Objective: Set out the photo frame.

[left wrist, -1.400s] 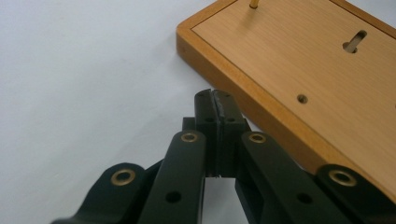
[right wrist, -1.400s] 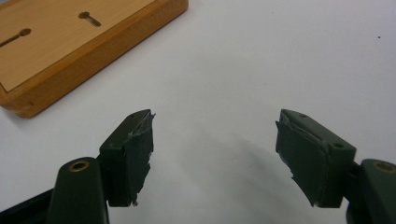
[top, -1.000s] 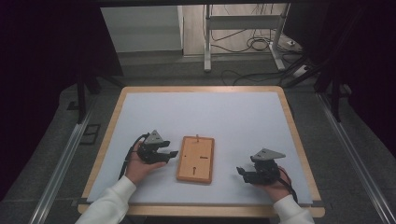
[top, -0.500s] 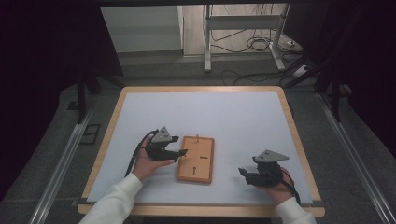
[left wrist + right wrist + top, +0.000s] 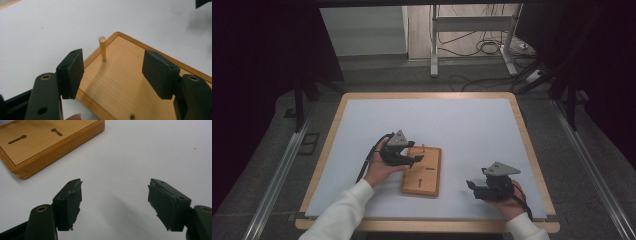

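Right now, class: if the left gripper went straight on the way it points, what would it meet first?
Most likely the brass peg standing upright near the wooden board's corner. The left gripper is open and empty; the peg stands ahead, slightly left of centre, so it might pass close.

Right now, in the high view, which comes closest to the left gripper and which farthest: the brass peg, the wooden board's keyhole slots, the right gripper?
1. brass peg, just beyond its tips.
2. keyhole slots, lower on the wooden board.
3. right gripper, across the board, at the table's right.
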`<move>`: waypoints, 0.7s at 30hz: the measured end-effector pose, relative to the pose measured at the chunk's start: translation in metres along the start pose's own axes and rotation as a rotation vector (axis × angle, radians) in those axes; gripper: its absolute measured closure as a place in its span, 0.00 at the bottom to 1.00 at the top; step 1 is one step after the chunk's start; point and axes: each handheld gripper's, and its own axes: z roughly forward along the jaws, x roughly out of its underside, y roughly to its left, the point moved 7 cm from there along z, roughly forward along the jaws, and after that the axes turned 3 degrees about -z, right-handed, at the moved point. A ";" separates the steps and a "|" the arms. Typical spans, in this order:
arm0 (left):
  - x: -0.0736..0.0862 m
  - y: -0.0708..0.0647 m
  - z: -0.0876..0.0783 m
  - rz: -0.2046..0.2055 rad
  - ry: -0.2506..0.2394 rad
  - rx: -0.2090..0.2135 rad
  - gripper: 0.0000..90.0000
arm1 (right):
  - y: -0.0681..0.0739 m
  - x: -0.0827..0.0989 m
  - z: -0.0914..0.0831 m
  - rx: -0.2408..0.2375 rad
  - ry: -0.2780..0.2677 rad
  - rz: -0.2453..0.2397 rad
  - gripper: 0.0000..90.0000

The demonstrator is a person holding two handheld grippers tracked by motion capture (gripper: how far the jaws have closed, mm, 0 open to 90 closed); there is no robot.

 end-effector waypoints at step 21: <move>-0.002 0.016 0.034 -0.018 0.017 0.009 0.66 | 0.002 -0.001 0.002 -0.006 0.001 -0.015 0.30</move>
